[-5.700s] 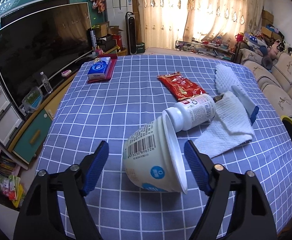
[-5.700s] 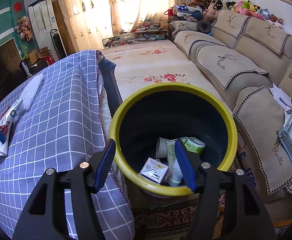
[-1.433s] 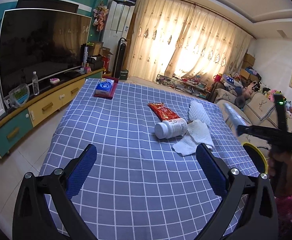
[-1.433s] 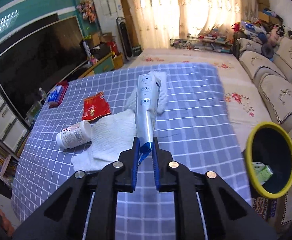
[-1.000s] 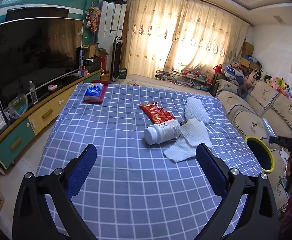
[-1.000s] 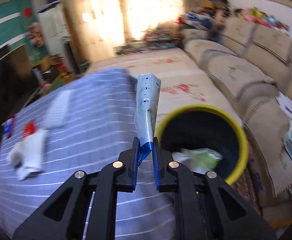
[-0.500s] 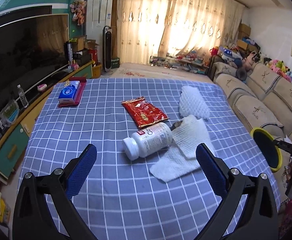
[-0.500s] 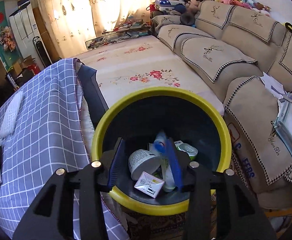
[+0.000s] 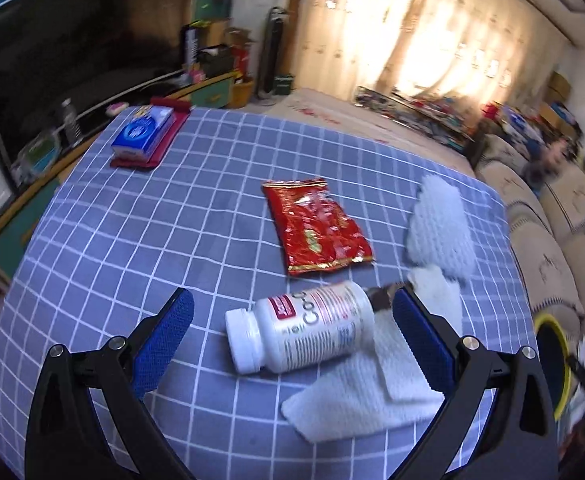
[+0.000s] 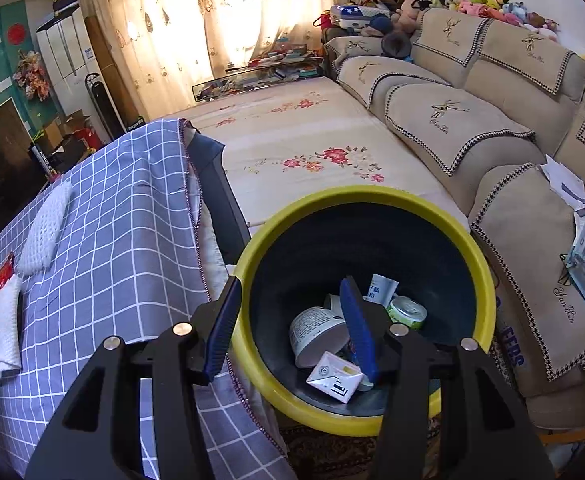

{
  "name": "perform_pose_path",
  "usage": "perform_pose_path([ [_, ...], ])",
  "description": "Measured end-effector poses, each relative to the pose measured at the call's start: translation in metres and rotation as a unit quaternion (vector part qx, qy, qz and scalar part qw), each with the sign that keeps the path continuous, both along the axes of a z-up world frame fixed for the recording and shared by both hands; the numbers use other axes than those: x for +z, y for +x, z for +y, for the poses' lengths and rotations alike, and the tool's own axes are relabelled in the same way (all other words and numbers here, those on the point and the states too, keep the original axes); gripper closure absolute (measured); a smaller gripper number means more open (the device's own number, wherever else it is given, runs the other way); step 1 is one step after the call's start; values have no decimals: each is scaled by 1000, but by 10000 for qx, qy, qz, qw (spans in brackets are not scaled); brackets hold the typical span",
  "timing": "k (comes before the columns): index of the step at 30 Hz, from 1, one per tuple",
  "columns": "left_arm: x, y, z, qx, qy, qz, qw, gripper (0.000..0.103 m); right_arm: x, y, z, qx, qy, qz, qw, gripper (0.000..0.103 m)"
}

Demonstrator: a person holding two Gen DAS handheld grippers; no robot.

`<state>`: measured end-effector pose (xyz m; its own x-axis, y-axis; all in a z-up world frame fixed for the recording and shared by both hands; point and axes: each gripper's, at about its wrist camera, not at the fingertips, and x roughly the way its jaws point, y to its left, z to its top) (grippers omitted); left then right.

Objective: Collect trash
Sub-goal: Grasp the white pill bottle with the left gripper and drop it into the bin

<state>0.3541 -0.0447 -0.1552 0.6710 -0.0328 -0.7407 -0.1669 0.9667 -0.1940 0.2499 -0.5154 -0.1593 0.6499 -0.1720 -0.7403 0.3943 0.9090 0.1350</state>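
Note:
My left gripper [image 9: 292,334] is open above the blue checked table [image 9: 140,224]. A white pill bottle [image 9: 300,328] lies on its side between the blue fingers, untouched, partly on a white paper towel [image 9: 372,392]. A red snack wrapper [image 9: 316,228] lies beyond it, and a white knitted cloth [image 9: 440,224] to the right. My right gripper [image 10: 292,330] hangs over the yellow-rimmed bin [image 10: 372,200], its jaws opening with nothing between them. The tube [image 10: 378,286] lies in the bin with a white cup [image 10: 316,334], a small carton [image 10: 334,376] and a green can [image 10: 406,312].
A blue tissue pack [image 9: 142,134] on a red tray sits at the table's far left corner. A TV [image 9: 72,60] and low cabinet run along the left. A beige sofa [image 10: 472,120] stands right of the bin, and a floral mat [image 10: 300,148] lies between table and sofa.
My right gripper swung from the table to above the bin, opened and dropped the tube in. My left gripper moved down and forward, bringing the pill bottle between its fingers.

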Motion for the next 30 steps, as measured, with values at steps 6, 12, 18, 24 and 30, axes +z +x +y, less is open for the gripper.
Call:
perform_pose_path([
  [6,-13,14,-5,425,81,184,9989,5,-2,6,1,43,44,10,10000,53],
  [12,-27,24,-19,423,238,339,9982,5,-7,13,3,116,89,54,9999,53],
  [18,-35,26,-10,457,211,385,9980,14,-10,15,4,174,114,57,9998,53],
  [24,-35,17,-4,109,147,362,9992,15,-12,13,3,192,153,45,9997,53],
  [30,-26,-9,10,-135,241,281,9992,15,-7,11,2,173,146,-7,9997,53],
])
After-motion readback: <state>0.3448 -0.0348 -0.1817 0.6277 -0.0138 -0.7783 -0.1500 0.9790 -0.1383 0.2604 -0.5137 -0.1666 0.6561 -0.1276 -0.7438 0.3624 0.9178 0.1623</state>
